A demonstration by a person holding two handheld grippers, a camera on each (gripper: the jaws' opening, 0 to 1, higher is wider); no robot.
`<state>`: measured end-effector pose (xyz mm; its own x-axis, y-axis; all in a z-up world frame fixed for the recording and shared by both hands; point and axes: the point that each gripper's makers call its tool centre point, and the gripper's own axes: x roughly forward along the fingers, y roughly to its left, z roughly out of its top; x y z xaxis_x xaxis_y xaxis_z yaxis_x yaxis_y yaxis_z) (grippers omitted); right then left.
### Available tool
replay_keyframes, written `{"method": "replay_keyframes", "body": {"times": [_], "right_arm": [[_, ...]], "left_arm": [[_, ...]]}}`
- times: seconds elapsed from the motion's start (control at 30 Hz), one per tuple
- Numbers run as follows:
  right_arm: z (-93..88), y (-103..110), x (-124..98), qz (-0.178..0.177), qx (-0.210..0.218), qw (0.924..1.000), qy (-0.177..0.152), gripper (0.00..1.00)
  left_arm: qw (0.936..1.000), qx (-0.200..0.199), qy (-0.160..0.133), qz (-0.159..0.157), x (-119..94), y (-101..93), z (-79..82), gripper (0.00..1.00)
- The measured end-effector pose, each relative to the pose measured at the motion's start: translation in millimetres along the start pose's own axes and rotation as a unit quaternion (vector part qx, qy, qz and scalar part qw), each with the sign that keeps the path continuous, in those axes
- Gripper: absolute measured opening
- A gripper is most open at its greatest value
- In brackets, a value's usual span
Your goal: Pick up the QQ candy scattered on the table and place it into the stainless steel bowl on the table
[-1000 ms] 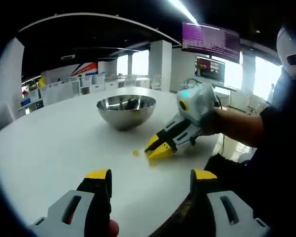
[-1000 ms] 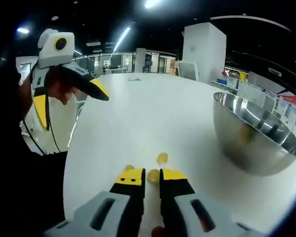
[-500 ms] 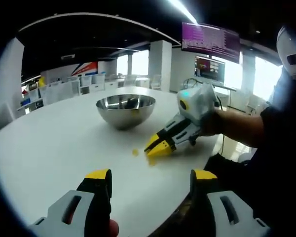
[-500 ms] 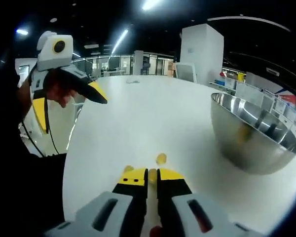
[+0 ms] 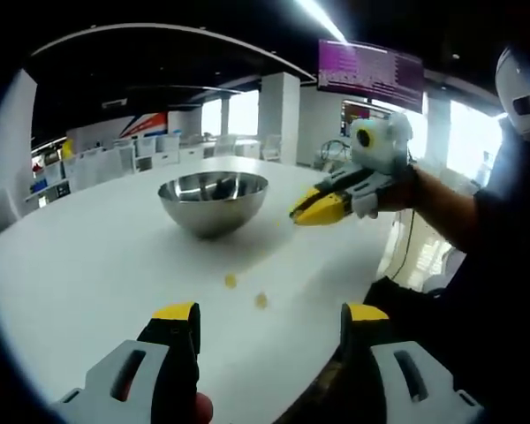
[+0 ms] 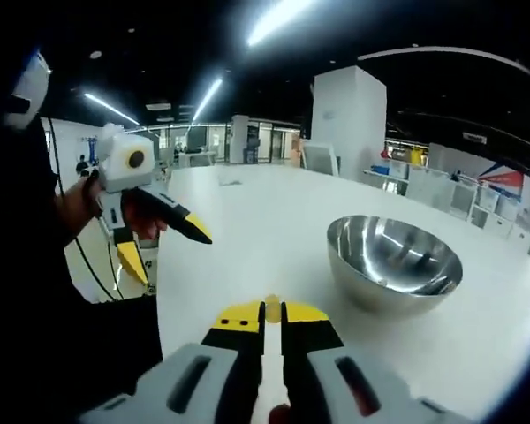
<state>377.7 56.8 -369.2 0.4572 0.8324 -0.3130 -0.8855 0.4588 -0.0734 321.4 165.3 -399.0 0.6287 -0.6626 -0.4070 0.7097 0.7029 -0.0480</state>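
pinching a candy (image 6: 271, 306), right gripper (image 6: 272, 315) near bowl (image 6: 394, 265)

Bare table (image 6: 247, 230) surrounds the bowl (image 6: 394, 263).

We see our left hand-held gripper (image 5: 267, 325) spread wide above the surface (image 5: 88, 265); two candies (image 5: 230, 280) lie between it and the steel bowl (image 5: 214, 201), the right hand-held gripper (image 5: 307, 210) raised beside the bowl.

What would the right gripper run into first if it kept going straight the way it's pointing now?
Probably nothing soon: the right gripper, shut on a candy, points over bare table, passing left of the steel bowl. Depth is hard to judge.
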Motion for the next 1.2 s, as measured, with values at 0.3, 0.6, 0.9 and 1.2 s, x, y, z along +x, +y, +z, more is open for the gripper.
{"method": "replay_keyframes", "body": {"times": [0.3,0.6,0.9,1.2], "right_arm": [[16.6,-14.2,-73.4,-0.050,0.000,0.9978,-0.045,0.08],[2.0,-30.9,-113.0,-0.091,0.038,0.9934,-0.059,0.08],[2.2,-37.6,-109.5,-0.093,0.041,0.9931,-0.058,0.08],[34.5,-75.2,-92.9,-0.082,-0.011,0.9951,-0.054,0.08]], "left_arm": [[1.0000,0.006,0.001,0.002,2.2,0.2,5.4,0.65],[0.9999,0.011,0.004,0.003,3.8,0.2,8.0,0.65],[0.9999,0.015,0.007,0.001,6.9,-1.4,9.5,0.65],[0.9998,0.014,0.011,0.000,8.1,4.1,7.7,0.65]]}}
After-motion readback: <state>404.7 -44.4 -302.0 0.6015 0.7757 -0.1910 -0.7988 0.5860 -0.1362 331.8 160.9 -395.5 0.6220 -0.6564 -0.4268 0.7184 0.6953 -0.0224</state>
